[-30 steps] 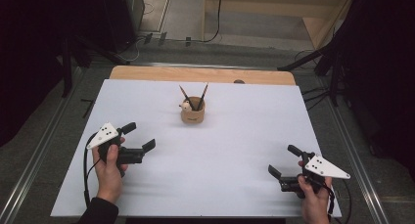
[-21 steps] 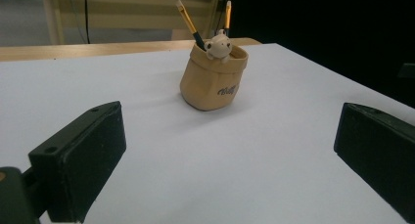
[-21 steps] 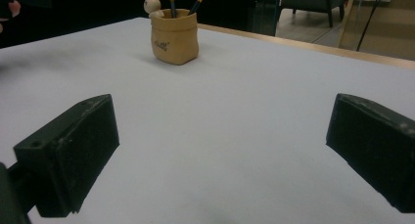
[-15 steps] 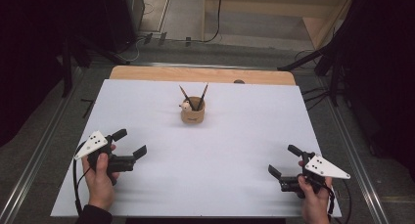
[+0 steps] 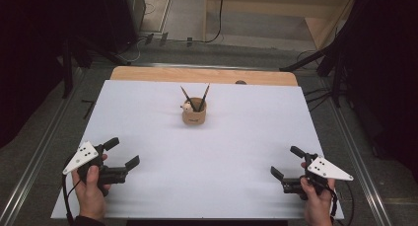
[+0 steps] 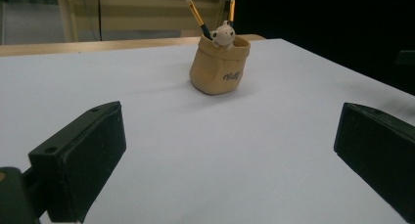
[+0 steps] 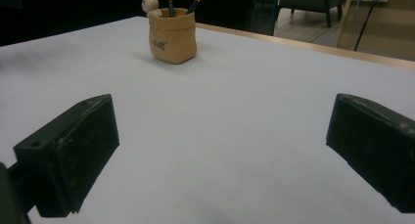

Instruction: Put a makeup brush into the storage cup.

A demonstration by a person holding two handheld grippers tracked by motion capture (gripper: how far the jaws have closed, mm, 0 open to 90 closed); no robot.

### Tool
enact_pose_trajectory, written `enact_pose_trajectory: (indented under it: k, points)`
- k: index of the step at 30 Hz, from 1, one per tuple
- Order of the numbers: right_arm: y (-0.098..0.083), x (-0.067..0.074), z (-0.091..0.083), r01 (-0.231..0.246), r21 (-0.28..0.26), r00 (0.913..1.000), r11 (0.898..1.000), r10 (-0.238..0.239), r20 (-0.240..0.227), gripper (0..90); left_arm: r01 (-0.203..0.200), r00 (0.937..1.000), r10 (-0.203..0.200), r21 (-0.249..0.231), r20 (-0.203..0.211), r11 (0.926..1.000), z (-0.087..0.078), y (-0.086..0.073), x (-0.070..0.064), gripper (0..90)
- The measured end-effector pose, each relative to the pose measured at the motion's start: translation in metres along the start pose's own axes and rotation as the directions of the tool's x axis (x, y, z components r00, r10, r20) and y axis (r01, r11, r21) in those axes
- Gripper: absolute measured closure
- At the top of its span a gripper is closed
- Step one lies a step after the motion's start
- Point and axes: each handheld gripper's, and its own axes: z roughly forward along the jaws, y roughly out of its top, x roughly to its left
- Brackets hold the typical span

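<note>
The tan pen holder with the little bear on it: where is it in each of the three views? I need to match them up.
High view: the pen holder stands at table centre, toward the far edge.
Left gripper view: upper middle, ahead of the open jaws.
Right gripper view: upper left.
Shared landmark: the bear figure on its rim, beside two pencils.

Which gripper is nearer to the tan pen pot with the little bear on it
The left gripper is nearer. It sits toward the near left of the pen pot, jaws open. The right gripper sits farther off at the near right edge, jaws open too.
</note>
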Motion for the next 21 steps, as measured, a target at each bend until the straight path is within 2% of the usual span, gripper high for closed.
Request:
enact_pose_trajectory:
  k: [5,14,17,21]
  points:
    - [-0.001,-0.001,0.000,0.000,0.003,1.0000,1.000,0.000,-0.002,0.0,0.012,0.9997,-0.013,-0.013,-0.023,0.9998,-0.013,-0.003,0.005,0.0]
    - [-0.001,-0.002,-0.002,-0.002,0.001,0.9999,1.000,0.002,0.010,0.0,0.008,0.9993,-0.008,-0.009,-0.037,0.9999,-0.030,-0.008,0.007,0.0]
    - [-0.001,-0.001,-0.004,-0.001,0.003,0.9999,1.000,0.001,0.014,0.0,0.023,0.9989,-0.023,-0.016,-0.041,0.9996,-0.035,-0.010,0.010,0.0]
    - [0.000,-0.001,-0.005,-0.003,-0.005,0.9998,1.000,0.003,0.021,0.0,0.022,0.9991,-0.022,-0.007,-0.037,0.9997,-0.038,-0.012,0.013,0.0]
